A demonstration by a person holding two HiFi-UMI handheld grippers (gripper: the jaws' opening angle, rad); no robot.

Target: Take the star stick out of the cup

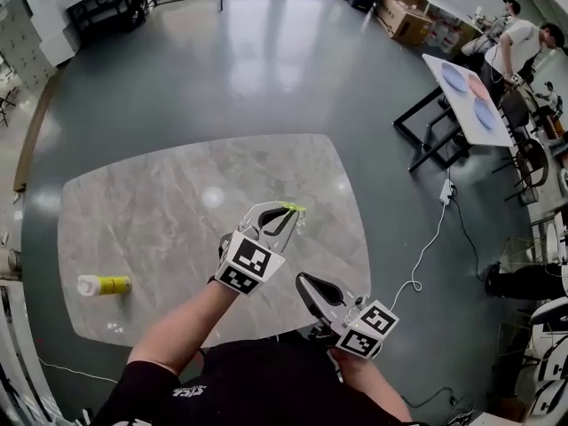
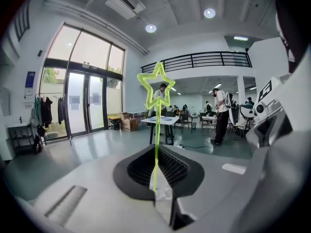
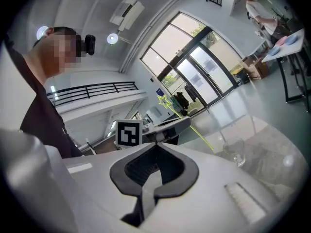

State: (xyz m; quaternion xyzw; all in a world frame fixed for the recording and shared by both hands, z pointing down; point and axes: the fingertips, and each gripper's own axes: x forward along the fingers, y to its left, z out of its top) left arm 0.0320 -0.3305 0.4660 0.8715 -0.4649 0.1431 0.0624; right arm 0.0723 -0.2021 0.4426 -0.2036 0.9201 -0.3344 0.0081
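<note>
The star stick (image 2: 156, 89) is a thin yellow-green rod with an outlined star on top. My left gripper (image 2: 155, 178) is shut on the rod low down, and the star stands upright above the jaws. In the head view the left gripper (image 1: 288, 213) hovers over the marble table (image 1: 160, 220) with the star stick (image 1: 291, 207) at its tip. The clear glass cup (image 3: 234, 151) stands on the table; the rod's lower end shows just left of it, and I cannot tell if it touches. My right gripper (image 1: 306, 282) is shut and empty near the table's front edge.
A yellow and white bottle (image 1: 104, 284) lies near the table's front left. On the floor at the right run a white cable (image 1: 435, 238) and a tilted table with blue plates (image 1: 466, 96), with people beside it.
</note>
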